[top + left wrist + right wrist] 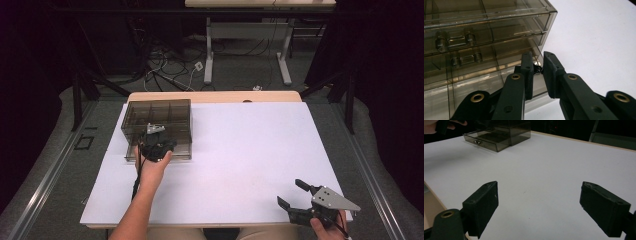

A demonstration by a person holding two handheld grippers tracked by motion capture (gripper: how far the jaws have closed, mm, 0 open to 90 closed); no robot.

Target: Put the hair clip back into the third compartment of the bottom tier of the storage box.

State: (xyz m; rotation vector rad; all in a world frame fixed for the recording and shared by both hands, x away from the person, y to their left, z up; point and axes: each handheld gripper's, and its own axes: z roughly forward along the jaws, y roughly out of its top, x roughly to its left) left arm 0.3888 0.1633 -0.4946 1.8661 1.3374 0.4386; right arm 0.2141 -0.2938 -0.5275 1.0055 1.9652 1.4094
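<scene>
Smoked-plastic drawer box, rigid and light: left gripper fingers pinch a drawer knob, right gripper fingers wide over bench.

Drawer box far-left on table, left tool at box front, right tool near-right

A white table with a pale wooden edge is carrying a smoky transparent drawer box, which is sitting directly on its far left part, one bottom drawer sticking out; the remaining surface is lying bare
</scene>
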